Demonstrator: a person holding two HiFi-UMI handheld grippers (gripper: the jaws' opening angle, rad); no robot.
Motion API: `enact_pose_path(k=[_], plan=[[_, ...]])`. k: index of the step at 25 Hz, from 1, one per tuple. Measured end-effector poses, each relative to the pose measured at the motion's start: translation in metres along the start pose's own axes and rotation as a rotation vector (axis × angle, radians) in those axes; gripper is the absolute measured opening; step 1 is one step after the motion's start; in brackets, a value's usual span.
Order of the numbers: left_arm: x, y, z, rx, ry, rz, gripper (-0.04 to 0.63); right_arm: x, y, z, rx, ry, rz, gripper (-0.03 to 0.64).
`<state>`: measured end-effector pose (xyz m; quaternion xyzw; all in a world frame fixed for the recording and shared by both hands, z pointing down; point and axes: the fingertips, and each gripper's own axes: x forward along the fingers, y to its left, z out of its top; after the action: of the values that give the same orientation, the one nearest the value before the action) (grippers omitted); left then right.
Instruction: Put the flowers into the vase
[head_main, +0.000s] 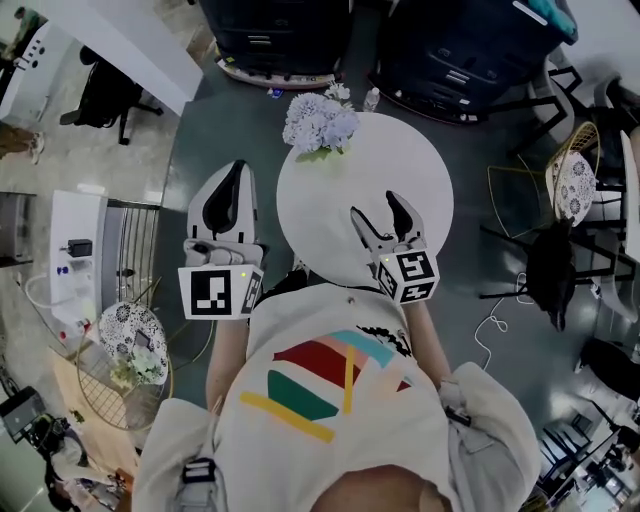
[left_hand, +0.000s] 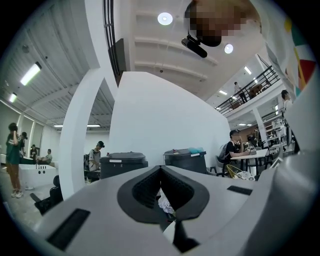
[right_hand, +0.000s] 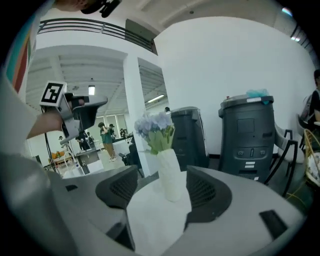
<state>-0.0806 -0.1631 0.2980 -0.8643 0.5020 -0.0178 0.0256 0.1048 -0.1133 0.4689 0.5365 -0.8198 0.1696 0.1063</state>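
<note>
A bunch of pale blue and white flowers (head_main: 320, 122) stands at the far edge of the round white table (head_main: 400, 160). In the right gripper view the flowers (right_hand: 155, 127) sit upright in a white textured vase (right_hand: 170, 172). My right gripper (head_main: 375, 207) hovers over the table's near part, well short of the vase. It is open, with nothing between its jaws (right_hand: 161, 187). My left gripper (head_main: 237, 166) is off the table's left side. Its tips (left_hand: 161, 169) meet and it holds nothing. It also shows in the right gripper view, with its marker cube (right_hand: 52, 93).
Two dark grey bins (head_main: 280, 35) (head_main: 460, 45) stand beyond the table. A wire chair with a patterned cushion (head_main: 575, 180) and a black chair (head_main: 550, 265) are at the right. Another wire chair (head_main: 130, 345) is at the lower left. People stand far off (left_hand: 12, 160).
</note>
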Motion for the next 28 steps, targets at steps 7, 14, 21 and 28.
enact_pose_path(k=[7, 14, 21, 28], plan=[[0.008, -0.013, 0.016, 0.012, -0.041, -0.048, 0.005, -0.037, -0.004, 0.101, -0.074, -0.228, -0.105, 0.012], [0.006, -0.017, 0.024, 0.020, -0.066, -0.059, 0.005, -0.069, 0.018, 0.173, -0.150, -0.438, -0.121, 0.012], [0.005, -0.022, 0.027, 0.019, -0.075, -0.066, 0.005, -0.068, 0.037, 0.172, -0.222, -0.407, -0.133, 0.012], [0.004, -0.026, 0.026, 0.021, -0.074, -0.074, 0.005, -0.069, 0.036, 0.169, -0.223, -0.404, -0.131, 0.012]])
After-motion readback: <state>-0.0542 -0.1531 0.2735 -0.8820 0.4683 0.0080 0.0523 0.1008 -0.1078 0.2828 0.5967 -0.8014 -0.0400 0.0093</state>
